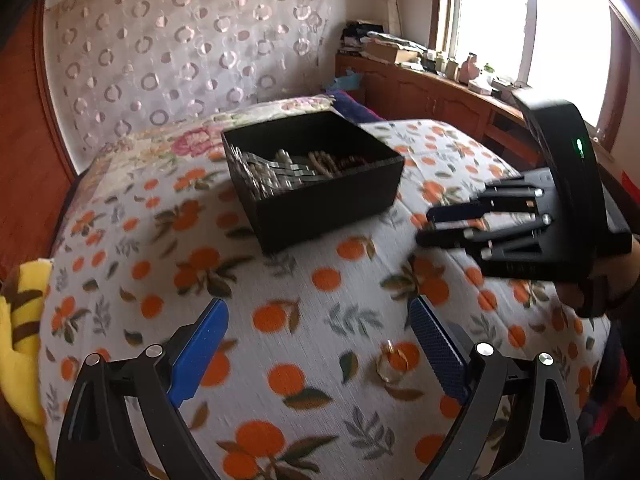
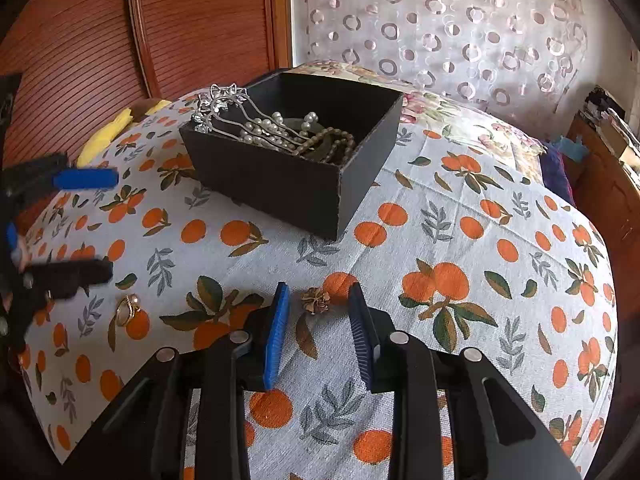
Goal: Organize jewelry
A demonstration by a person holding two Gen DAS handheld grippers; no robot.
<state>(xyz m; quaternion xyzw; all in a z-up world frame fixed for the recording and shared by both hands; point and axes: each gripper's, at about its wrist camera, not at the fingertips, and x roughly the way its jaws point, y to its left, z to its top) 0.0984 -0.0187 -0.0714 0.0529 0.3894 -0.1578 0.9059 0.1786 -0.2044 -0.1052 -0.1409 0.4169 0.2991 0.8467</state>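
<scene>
**Two loose pieces left on the cloth, both grippers open and empty**

Two small items lie outside the black box (image 2: 296, 168): a gold ring (image 1: 390, 366) and a little bronze flower piece (image 2: 316, 300). The box sits further back on the orange-print bedspread (image 2: 460, 320), already holding a silver hair comb (image 2: 222, 106), pearls (image 2: 272, 128) and a brown bead strand (image 2: 332, 142).

My left gripper (image 1: 320, 354) stands wide open with nothing in it; the ring lies on the cloth between its blue pads (image 1: 200, 354), nearer the right-hand one. My right gripper (image 2: 320, 336) is narrower, with its pads apart and touching nothing, and the flower piece sits just ahead of its tips, in line with the gap.

What worries me:

- The ring lies off-centre, so one pad could reach it first as I close and skate it sideways across the fabric.
- The bedspread is soft (and slightly creased), so I judge the pads may pinch cloth along with either piece.
- The flower piece is tiny and irregular; a closing pad could flick it away.
- Both grippers work close together, near enough to bump each other.
</scene>
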